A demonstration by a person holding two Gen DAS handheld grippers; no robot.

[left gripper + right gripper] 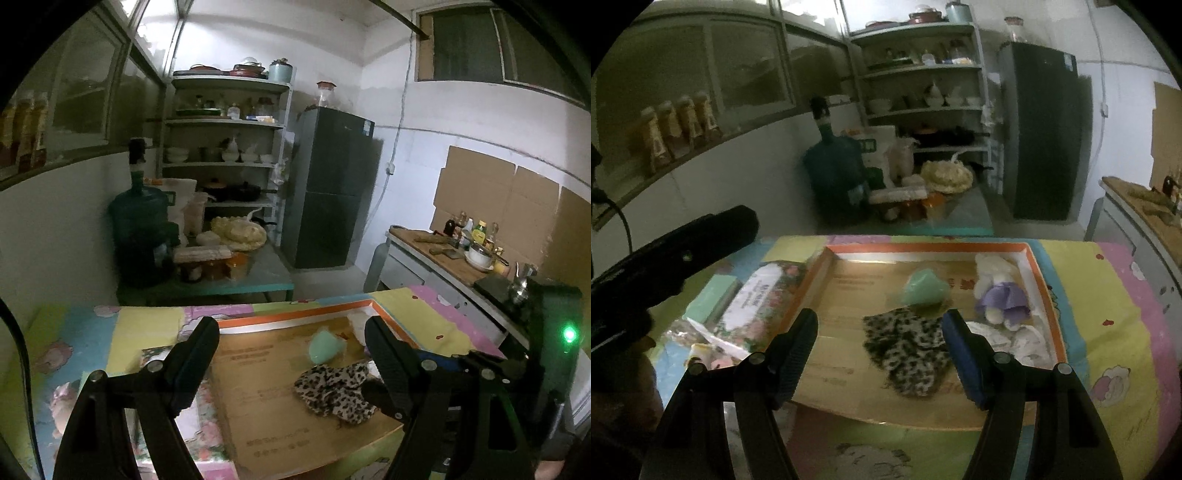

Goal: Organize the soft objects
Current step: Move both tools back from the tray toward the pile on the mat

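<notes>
Leopard-print cloth (908, 347) in cardboard tray (1039, 273), right gripper (879, 330) spread above

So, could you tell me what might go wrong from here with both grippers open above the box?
The leopard-print cloth lies limp and flat in the cardboard box, so the right gripper may pinch only a fold and drag it. The mint-green soft item lies close beside the cloth and could get snagged along. The left gripper hangs over the same cloth, so the two could collide.
</notes>
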